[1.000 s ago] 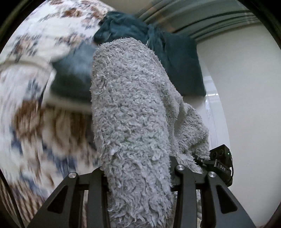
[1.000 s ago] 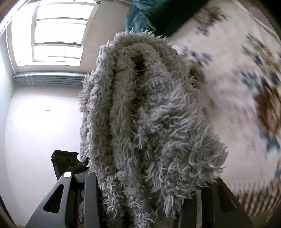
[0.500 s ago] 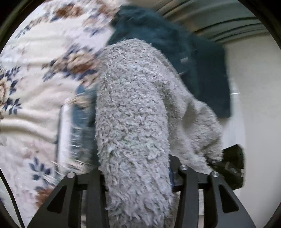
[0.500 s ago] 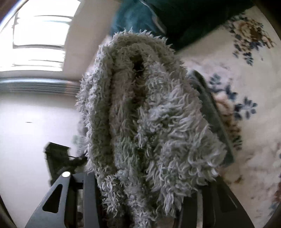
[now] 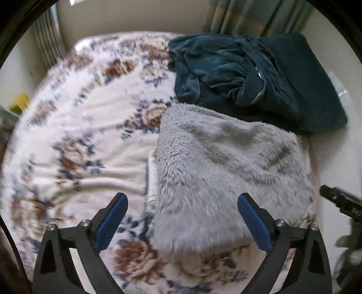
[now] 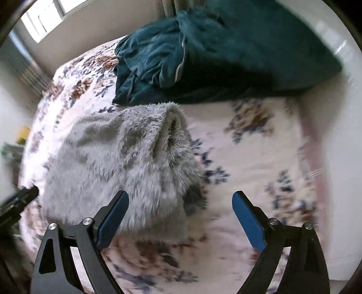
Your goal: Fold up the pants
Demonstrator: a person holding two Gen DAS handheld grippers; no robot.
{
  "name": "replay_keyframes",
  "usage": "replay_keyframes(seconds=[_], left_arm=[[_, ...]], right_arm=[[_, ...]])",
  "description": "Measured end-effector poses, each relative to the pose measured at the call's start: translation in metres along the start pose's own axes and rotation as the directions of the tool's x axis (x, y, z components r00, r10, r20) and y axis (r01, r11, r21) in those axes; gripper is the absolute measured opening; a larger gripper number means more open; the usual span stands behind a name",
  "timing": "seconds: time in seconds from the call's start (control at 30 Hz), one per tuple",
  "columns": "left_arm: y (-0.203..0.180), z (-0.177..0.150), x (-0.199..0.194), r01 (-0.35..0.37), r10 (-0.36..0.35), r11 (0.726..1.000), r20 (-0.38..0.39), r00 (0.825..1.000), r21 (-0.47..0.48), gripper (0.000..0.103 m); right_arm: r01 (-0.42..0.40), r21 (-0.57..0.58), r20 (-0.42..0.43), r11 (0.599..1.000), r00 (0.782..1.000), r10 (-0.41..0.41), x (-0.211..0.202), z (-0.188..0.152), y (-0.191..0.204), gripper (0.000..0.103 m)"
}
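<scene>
The grey fluffy pants [image 5: 226, 167] lie folded in a thick rectangle on the floral bed cover [image 5: 86, 126]. They also show in the right wrist view [image 6: 122, 162], with an open leg end at their far right. My left gripper [image 5: 183, 217] is open and empty, just above the near left edge of the pants. My right gripper [image 6: 181, 214] is open and empty, over their near right corner. Neither gripper touches the cloth.
A crumpled dark teal garment [image 5: 226, 67] and a teal pillow [image 5: 316, 90] lie just behind the pants; both show in the right wrist view [image 6: 172, 54]. The bed's right edge [image 6: 316, 171] runs along a white wall. A window [image 6: 52, 20] and radiator stand at far left.
Both grippers were shut on the bunched grey pants held in the air. They have lowered the pants onto the bed, opened, let go and pulled back.
</scene>
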State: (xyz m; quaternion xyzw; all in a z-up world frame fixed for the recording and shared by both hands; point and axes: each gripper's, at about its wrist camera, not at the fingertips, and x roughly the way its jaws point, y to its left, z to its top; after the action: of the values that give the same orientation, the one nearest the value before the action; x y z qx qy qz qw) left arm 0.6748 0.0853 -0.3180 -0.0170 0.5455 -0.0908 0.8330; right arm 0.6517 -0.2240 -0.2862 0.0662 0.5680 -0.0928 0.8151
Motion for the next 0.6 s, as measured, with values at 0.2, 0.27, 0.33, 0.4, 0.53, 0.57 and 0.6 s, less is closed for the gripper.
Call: replay_keyframes(seconds=[0.2, 0.27, 0.33, 0.4, 0.53, 0.57, 0.6], left_arm=[[-0.022, -0.022, -0.052, -0.117, 0.115, 0.992, 0.057, 0.992, 0.042, 0.099], [-0.027, -0.032, -0.075, -0.118, 0.115, 0.992, 0.082, 0.99, 0.039, 0.099], [-0.032, -0.039, -0.097, -0.13, 0.126, 0.991, 0.109, 0.986, 0.033, 0.099], [-0.036, -0.051, -0.122, -0.132, 0.127, 0.991, 0.133, 0.983, 0.024, 0.099], [-0.047, -0.077, -0.17, -0.127, 0.125, 0.992, 0.174, 0.977, -0.001, 0.099], [-0.05, -0.085, -0.182, -0.133, 0.132, 0.991, 0.185, 0.974, -0.004, 0.099], [-0.053, -0.095, -0.195, -0.134, 0.132, 0.991, 0.197, 0.971, -0.004, 0.099]], right_arm=[[0.067, 0.002, 0.045, 0.998, 0.997, -0.067, -0.083, -0.029, 0.007, 0.097], [0.064, -0.011, 0.071, 0.998, 0.995, -0.063, -0.114, -0.042, 0.011, 0.097], [0.06, -0.026, 0.097, 0.998, 0.994, -0.058, -0.135, -0.057, 0.014, 0.097], [0.041, -0.033, 0.115, 0.999, 0.993, -0.037, -0.164, -0.073, 0.015, 0.097], [0.02, -0.054, 0.168, 0.998, 0.986, -0.011, -0.212, -0.108, 0.011, 0.097], [0.017, -0.056, 0.176, 0.998, 0.984, -0.007, -0.221, -0.115, 0.01, 0.097], [0.013, -0.06, 0.187, 0.998, 0.982, -0.002, -0.235, -0.125, 0.008, 0.097]])
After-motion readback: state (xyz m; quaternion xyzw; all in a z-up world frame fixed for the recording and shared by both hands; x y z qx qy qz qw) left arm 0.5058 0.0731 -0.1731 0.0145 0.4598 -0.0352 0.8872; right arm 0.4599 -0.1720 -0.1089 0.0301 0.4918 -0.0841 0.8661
